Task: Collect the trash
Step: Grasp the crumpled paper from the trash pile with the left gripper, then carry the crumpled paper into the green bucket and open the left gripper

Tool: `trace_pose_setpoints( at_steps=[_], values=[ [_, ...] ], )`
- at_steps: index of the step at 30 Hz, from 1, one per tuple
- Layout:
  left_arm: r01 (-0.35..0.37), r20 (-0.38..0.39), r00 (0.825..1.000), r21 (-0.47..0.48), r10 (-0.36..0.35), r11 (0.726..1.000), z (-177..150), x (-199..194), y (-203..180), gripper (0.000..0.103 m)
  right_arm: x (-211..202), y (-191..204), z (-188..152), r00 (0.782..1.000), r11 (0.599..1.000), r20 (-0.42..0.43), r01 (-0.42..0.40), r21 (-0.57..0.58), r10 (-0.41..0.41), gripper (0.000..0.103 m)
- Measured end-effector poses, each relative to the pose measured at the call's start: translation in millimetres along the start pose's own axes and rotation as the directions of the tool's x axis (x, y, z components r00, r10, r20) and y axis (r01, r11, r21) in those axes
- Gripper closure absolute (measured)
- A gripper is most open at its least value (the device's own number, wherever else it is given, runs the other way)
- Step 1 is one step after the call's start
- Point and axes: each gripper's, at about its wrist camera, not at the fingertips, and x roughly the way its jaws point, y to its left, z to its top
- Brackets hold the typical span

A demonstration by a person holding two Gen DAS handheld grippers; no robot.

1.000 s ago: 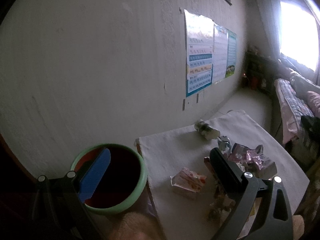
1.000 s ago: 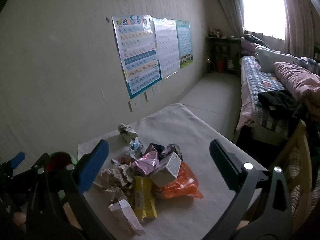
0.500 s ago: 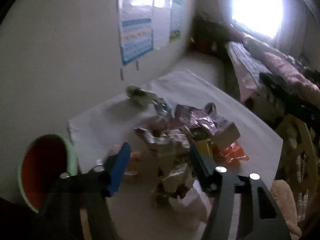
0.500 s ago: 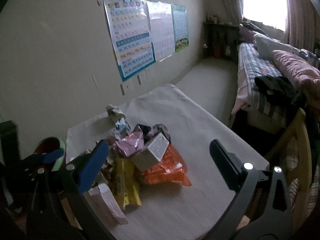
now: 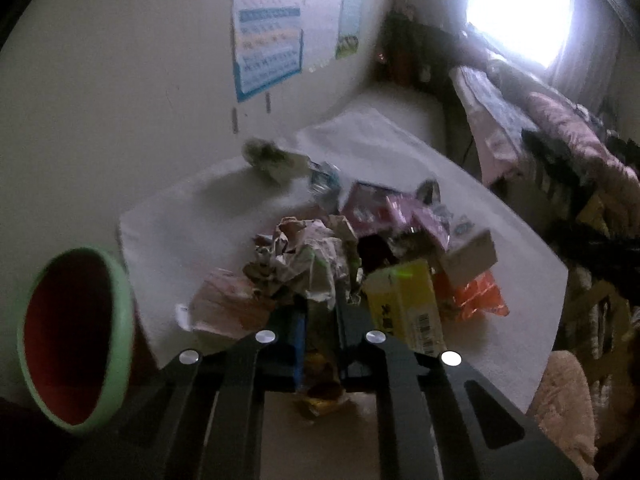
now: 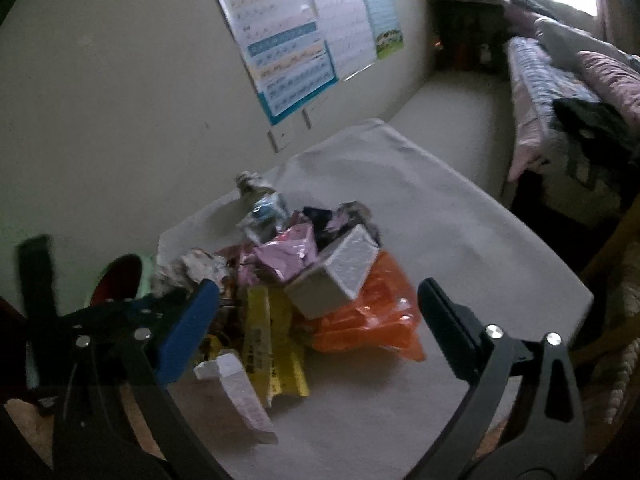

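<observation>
Blue-padded jaws of the left hand-held gripper (image 5: 320,332), wide apart a second ago, now sit together, clamped on a brownish wrapper (image 5: 320,364) at the near edge of the trash pile (image 5: 360,248). A second ago that gripper faced the wall with the bin (image 5: 72,336) between its fingers; now the bin lies off to its left and the pile is straight ahead. The right hand-held gripper (image 6: 316,316) has dropped closer to the pile, and its jaws stay wide apart, holding nothing.

Only the left view shows the clamped wrapper, crumpled paper (image 5: 308,256) just beyond the tips, and the bin's green rim and red inside. Only the right view shows a white carton (image 6: 240,392) lying between its fingers, a grey box (image 6: 336,276) resting on an orange bag (image 6: 372,320) ahead, and the left gripper's frame to its left. Both show a yellow packet (image 6: 268,344).

White cloth covers the worktop (image 6: 440,240), which stands against a pale wall with posters (image 6: 288,40). A bed (image 6: 560,80) with heaped bedding lies far right, under a bright window (image 5: 520,12).
</observation>
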Motion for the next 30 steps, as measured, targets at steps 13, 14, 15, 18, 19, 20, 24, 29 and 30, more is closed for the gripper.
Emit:
trace_pose_setpoints(
  at_steps=[13,14,15,18,19,20,24,29,30],
  values=[
    [-0.123,0.091,0.987,-0.088,0.131,0.989,-16,-65,64,0.093,100,60,31,0.966,0.977,-0.253,-0.013,-0.211,-0.042,0.043],
    [-0.124,0.090,0.987,-0.097,0.133,0.987,-18,-66,67,0.093,106,59,30,0.962,0.978,-0.269,-0.010,-0.207,-0.047,0.050],
    [-0.126,0.090,0.987,-0.104,0.136,0.987,-20,-67,69,0.093,113,58,30,0.956,0.980,-0.288,-0.002,-0.197,-0.056,0.053],
    [-0.134,0.096,0.984,-0.130,0.147,0.982,-25,-68,79,0.093,120,52,26,0.947,0.984,-0.315,0.005,-0.176,-0.061,0.074],
    [-0.140,0.095,0.983,-0.142,0.155,0.980,-27,-69,83,0.093,119,52,25,0.947,0.986,-0.317,0.005,-0.169,-0.059,0.083],
    [-0.143,0.094,0.983,-0.153,0.158,0.978,-28,-69,87,0.093,118,51,25,0.947,0.986,-0.315,0.003,-0.164,-0.056,0.090],
    [-0.150,0.094,0.981,-0.208,0.172,0.967,-34,-68,106,0.093,100,59,32,0.962,0.987,-0.271,-0.003,-0.161,-0.041,0.097],
    [-0.187,0.096,0.972,-0.249,0.217,0.950,-39,-69,134,0.093,60,83,39,0.983,0.984,-0.185,-0.037,-0.176,0.004,0.097],
    [-0.201,0.094,0.968,-0.258,0.232,0.945,-40,-70,141,0.093,54,89,40,0.985,0.982,-0.173,-0.047,-0.182,0.015,0.097]
  ],
)
